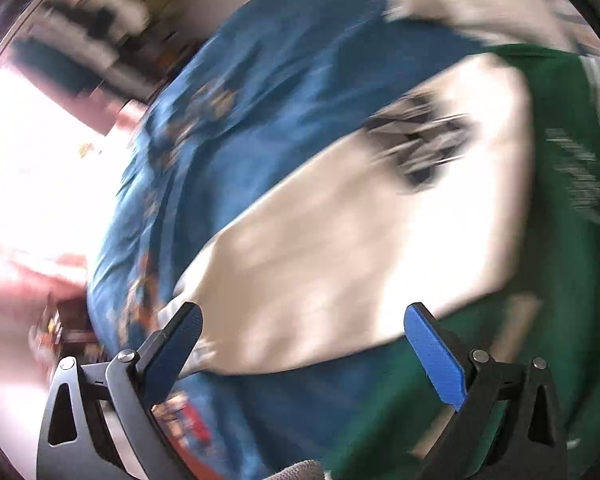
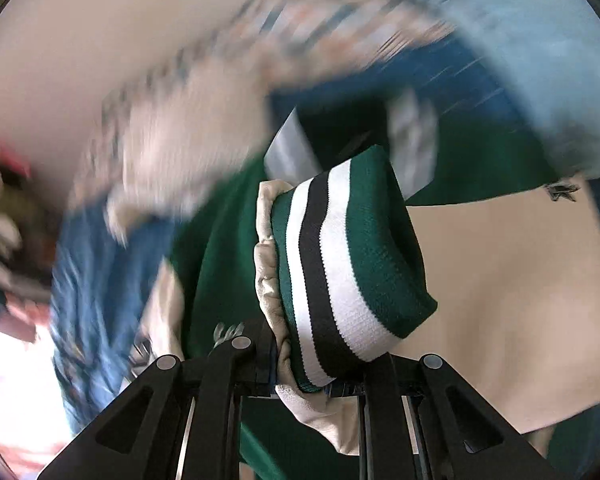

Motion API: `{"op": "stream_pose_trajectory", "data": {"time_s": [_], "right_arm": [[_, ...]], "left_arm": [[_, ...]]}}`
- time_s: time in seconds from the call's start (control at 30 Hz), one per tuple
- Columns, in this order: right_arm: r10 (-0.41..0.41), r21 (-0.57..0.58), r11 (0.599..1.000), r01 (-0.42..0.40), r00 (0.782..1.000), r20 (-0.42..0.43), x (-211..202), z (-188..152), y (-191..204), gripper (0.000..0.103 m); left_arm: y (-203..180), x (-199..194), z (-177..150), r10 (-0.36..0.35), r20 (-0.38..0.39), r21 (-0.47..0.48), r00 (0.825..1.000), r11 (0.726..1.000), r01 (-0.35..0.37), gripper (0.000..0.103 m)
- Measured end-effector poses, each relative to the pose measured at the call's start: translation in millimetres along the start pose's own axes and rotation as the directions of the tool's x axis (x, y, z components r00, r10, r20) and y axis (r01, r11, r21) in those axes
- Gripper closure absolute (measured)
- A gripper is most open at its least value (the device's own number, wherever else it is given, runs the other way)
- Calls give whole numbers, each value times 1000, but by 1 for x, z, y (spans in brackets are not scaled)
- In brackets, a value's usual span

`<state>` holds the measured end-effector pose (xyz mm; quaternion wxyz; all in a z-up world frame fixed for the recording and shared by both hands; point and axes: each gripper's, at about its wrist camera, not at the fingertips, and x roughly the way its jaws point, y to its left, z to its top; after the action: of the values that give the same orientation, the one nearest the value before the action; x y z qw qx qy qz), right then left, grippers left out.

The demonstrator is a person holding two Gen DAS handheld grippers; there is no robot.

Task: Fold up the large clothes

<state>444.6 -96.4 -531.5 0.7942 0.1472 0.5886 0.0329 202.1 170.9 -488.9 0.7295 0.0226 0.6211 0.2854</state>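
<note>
A green jacket with cream sleeves lies on a blue patterned bedspread [image 1: 236,128]. Its cream sleeve panel [image 1: 340,248] fills the middle of the blurred left wrist view, with green cloth [image 1: 568,184] at the right. My left gripper [image 1: 304,344] hangs over the sleeve's near edge, open, nothing between its blue-padded fingers [image 1: 436,352]. In the right wrist view my right gripper [image 2: 312,376] is shut on the jacket's cuff [image 2: 340,264], a green rib band with white and black stripes bunched with cream sleeve cloth. The jacket's green body [image 2: 220,248] and cream panel [image 2: 500,304] lie beyond.
The bedspread [image 2: 92,280] covers the bed under the jacket. A pale patterned cloth [image 2: 188,144] and a light blue fabric [image 2: 540,64] lie at the far side. A bright window or floor area [image 1: 32,152] and cluttered shelves [image 1: 100,28] show at the left, blurred.
</note>
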Motion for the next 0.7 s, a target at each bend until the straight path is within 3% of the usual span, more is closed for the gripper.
{"op": "stream_pose_trajectory", "data": {"time_s": [0.07,0.13,0.2,0.3,0.37,0.47,0.57,0.6,0.63,0.67,0.7], "right_arm": [[-19,-98,995,7,993,-117,45,-29,38,81],[7,-151,988,-35,983,-183,62,-49,57,52],[104,-128,984,-126,980,-167,41,-67,60,38],[254,-51,964,-262,959,-129,-7,-80,43,35],[263,-1,964,-265,958,-114,-35,-91,22,31],[208,57,978,-202,968,-140,-53,-104,-11,31],[172,92,983,-158,970,-170,-54,-112,-30,31],[165,96,984,-150,970,-180,-51,-116,-34,31],[166,99,984,-150,969,-184,-52,-112,-42,31],[156,95,986,-140,970,-188,-49,-113,-43,31],[151,90,987,-136,970,-190,-46,-113,-40,31]], "left_arm": [[36,21,-13,34,-44,-51,998,998,-37,0],[67,37,-27,43,-89,-104,995,993,-52,0],[91,47,-40,15,-135,-165,991,986,-38,0],[120,63,-65,-119,-204,-308,972,950,51,0],[133,79,-79,-273,-215,-443,938,883,155,0],[134,114,-88,-486,-186,-620,854,732,282,1],[129,150,-82,-610,-100,-757,786,560,337,4],[129,158,-77,-610,-75,-777,789,532,337,16],[130,166,-64,-575,-60,-785,816,533,317,19],[131,172,-55,-548,-62,-785,835,543,298,19],[132,177,-46,-505,-75,-780,860,567,265,34]]}}
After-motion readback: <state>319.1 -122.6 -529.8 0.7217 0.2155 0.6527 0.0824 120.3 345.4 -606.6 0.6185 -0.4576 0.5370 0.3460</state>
